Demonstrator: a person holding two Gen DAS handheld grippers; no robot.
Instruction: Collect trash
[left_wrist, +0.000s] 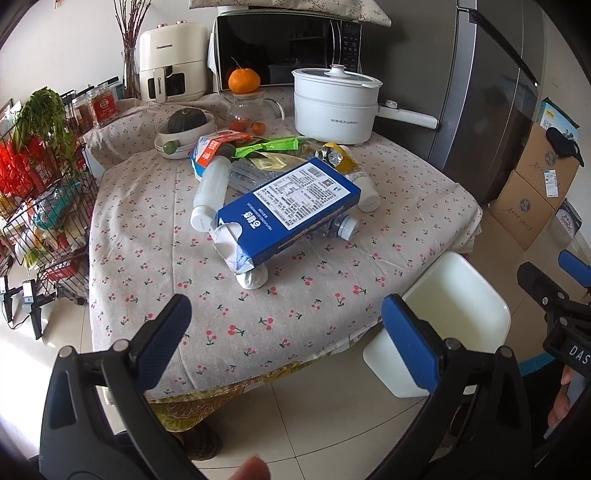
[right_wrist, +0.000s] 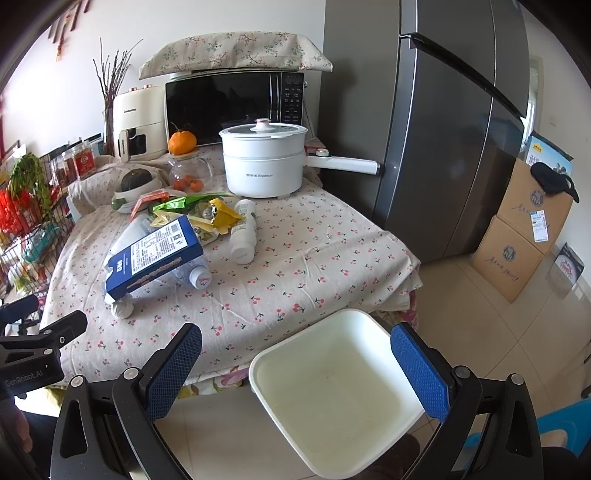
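Trash is seen heaped at the far middle of the cherry-print table (left_wrist: 258, 325) in the left wrist view: a blue carton (left_wrist: 291, 206) tilted across a clear bottle (left_wrist: 343, 226) and propped on a white paper wad (left_wrist: 253, 277), with a white bottle (left_wrist: 210, 188) to its left and wrappers (left_wrist: 266, 147) behind. The left gripper (left_wrist: 286, 332) is held wide open and empty, near the table's near edge.

In the right wrist view, the right gripper (right_wrist: 295, 363) is also spread wide and empty, above an empty white bin (right_wrist: 332, 387) on the floor. If the carton is pulled first, the bottles beneath could likely be rolled off the table; a nearby white pot (right_wrist: 264, 166) might be knocked.
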